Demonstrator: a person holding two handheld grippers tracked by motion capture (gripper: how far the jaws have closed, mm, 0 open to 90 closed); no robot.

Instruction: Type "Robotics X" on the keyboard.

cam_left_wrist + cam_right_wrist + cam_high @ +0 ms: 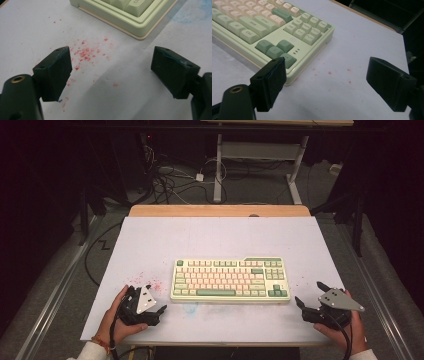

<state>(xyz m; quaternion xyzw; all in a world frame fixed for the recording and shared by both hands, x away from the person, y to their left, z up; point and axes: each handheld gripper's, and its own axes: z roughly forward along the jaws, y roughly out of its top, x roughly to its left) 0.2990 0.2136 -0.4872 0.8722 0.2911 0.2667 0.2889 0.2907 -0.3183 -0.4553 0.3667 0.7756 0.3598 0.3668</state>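
While flanking keyboard (230,280) — jaws wide, empty.

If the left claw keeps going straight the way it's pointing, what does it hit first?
Probably the keyboard: its near left corner lies ahead of the open left claw, a little to the right of its line. Before that there is just table with red specks.

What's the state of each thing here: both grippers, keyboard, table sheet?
Left black two-jaw gripper: open, nothing between the jaws, held just above the sheet near the keyboard's near-left corner.
Right black two-jaw gripper: open, nothing held, beside the keyboard's right end.
Cream and green mechanical keyboard: flat on the sheet, keys up, untouched by either gripper.
White table sheet: flat, stained with red specks and a faint blue smudge.
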